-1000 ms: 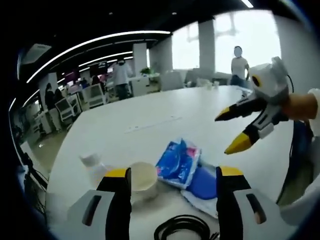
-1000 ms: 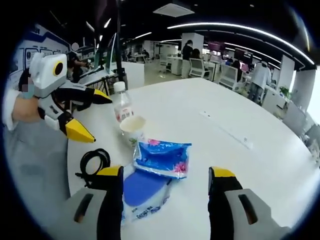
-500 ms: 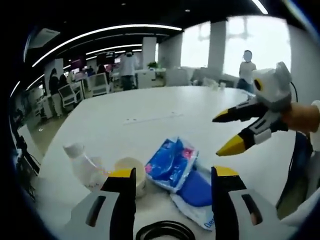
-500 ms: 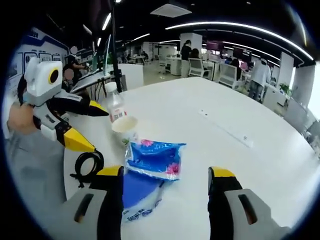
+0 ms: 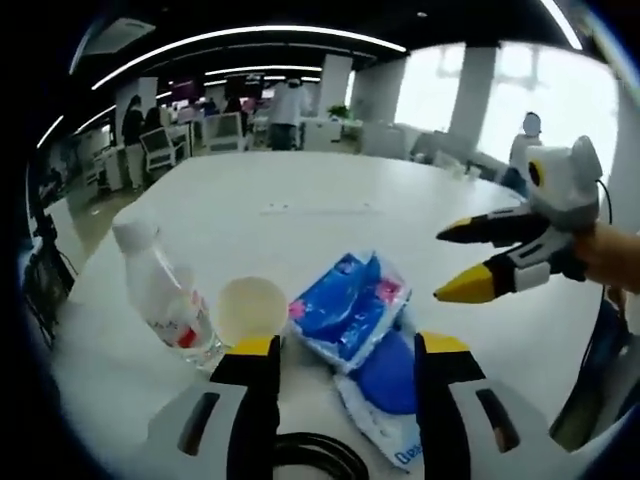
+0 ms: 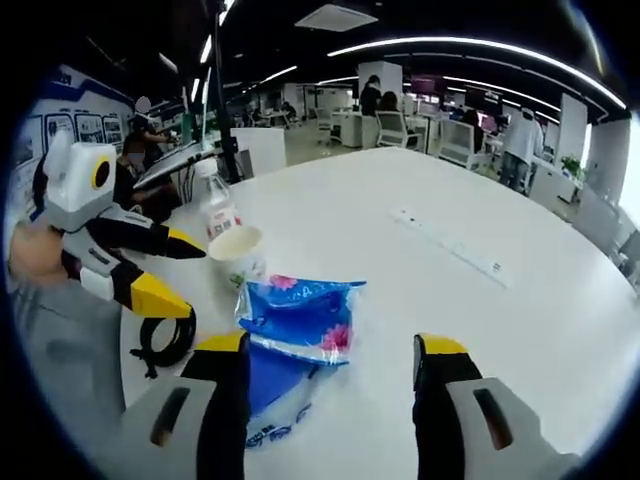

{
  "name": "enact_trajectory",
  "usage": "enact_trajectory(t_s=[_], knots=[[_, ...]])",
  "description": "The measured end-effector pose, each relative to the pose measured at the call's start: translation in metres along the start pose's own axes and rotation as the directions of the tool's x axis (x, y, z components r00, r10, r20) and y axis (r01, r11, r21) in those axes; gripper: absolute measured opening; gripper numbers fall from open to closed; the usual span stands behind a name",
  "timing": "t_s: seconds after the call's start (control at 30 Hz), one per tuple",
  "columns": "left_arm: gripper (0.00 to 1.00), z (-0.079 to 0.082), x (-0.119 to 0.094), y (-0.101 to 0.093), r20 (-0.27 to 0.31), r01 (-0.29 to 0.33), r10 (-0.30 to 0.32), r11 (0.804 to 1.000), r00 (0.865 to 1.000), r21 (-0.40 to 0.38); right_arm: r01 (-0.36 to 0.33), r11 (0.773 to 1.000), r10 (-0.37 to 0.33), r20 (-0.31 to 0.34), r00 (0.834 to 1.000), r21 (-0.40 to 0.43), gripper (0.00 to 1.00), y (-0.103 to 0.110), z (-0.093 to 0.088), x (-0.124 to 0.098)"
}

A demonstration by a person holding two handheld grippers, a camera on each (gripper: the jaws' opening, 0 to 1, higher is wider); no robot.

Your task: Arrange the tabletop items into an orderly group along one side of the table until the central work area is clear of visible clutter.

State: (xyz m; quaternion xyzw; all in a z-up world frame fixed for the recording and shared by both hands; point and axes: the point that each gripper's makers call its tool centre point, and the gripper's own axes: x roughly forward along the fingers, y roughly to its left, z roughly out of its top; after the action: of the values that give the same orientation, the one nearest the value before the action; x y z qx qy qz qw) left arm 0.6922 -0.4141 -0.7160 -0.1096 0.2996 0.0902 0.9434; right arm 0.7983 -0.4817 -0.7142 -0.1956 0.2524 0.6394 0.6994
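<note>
Both claws hang spread and empty, the left gripper point(image 5: 340, 365) and right gripper point(image 6: 335, 365) flanking the blue packet point(image 5: 347, 309) at twelve o'clock, which lies beside the paper cup point(image 5: 251, 309), bottle point(image 5: 160, 292) and black cable point(image 5: 315, 455), seemingly already grouped near the table edge.

Ceiling strip lights point(image 6: 480, 50) and blown-out windows point(image 5: 520, 90) light the pale surface point(image 6: 400, 260); fisheye bends edges, soft blur throughout.

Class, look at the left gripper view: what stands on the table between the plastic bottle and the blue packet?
In the left gripper view, a paper cup stands between the plastic bottle and the blue packet. It looks close beside the bottle; whether they touch can't be told.
</note>
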Motion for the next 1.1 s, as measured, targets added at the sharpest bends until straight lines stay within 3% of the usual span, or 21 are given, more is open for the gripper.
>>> enact_trajectory(t_s=[0.3,0.5,0.7,1.1], knots=[[0.42,-0.013,0.017,0.007,-0.039,-0.036,0.034,0.998,0.999,-0.049,-0.015,1.0,0.015,-0.016,1.0,0.016,0.61,-0.011,-0.01,0.012],[0.36,-0.02,0.023,0.008,-0.049,-0.062,0.054,0.984,0.997,-0.165,-0.03,0.999,0.031,-0.024,0.999,0.021,0.6,-0.014,-0.015,0.019],[0.37,-0.024,0.031,0.003,-0.074,-0.068,0.057,0.986,0.996,-0.154,-0.046,0.998,0.047,-0.025,0.999,0.032,0.59,-0.015,-0.021,0.028],[0.36,-0.033,0.046,0.007,-0.091,-0.105,0.084,0.962,0.992,-0.252,-0.065,0.997,0.067,-0.033,0.997,0.043,0.55,-0.02,-0.029,0.036]])
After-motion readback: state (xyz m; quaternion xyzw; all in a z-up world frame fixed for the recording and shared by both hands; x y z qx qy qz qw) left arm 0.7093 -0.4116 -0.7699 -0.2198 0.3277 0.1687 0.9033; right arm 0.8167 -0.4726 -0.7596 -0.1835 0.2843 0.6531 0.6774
